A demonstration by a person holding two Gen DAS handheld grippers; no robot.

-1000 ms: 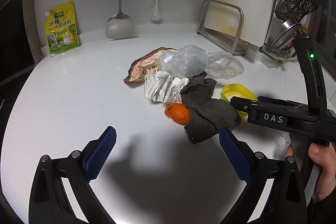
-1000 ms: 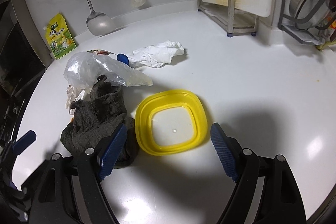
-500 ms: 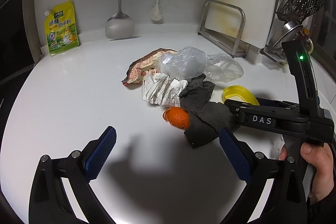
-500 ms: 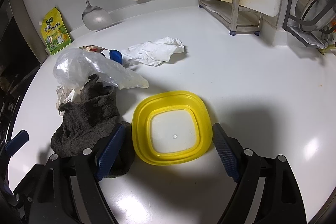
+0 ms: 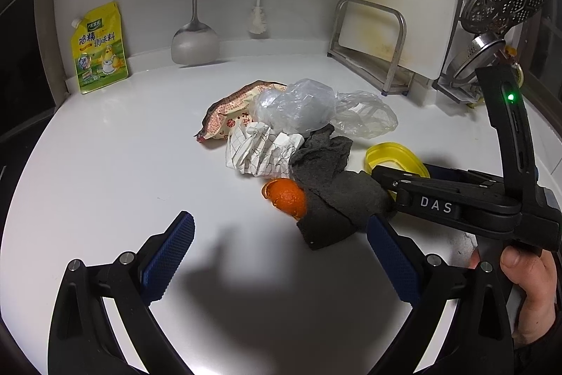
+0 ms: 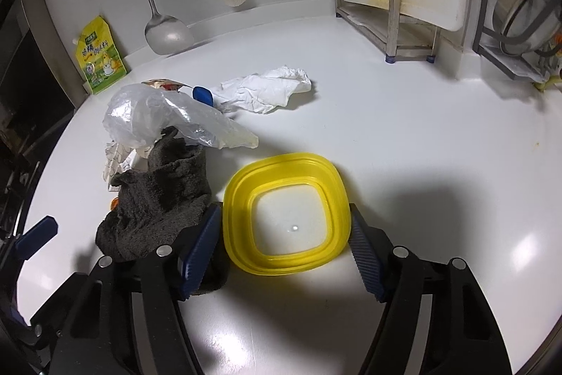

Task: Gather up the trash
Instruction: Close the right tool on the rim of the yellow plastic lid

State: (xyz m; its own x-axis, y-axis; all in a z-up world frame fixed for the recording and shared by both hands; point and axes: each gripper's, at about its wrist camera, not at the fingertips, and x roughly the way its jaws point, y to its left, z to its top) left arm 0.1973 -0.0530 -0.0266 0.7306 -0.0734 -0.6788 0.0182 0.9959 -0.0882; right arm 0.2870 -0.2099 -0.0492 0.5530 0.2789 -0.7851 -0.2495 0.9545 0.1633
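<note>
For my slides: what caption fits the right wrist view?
Right gripper closing around yellow lid beside grey cloth.

A: How much of the yellow lid (image 5: 390,156) shows in the left wrist view?

B: Only its far rim; the right gripper's black body (image 5: 456,199) covers the rest. The orange peel (image 5: 286,197) tucks partly under the grey cloth (image 5: 330,185) beside that lid.

A: And in the right wrist view?

B: Left of the lid (image 6: 242,199), the peel (image 6: 115,202) is a sliver behind the cloth (image 6: 158,199). The snack wrapper (image 6: 162,83) is mostly hidden behind the clear plastic bag (image 6: 158,115). Its print is unreadable.
</note>
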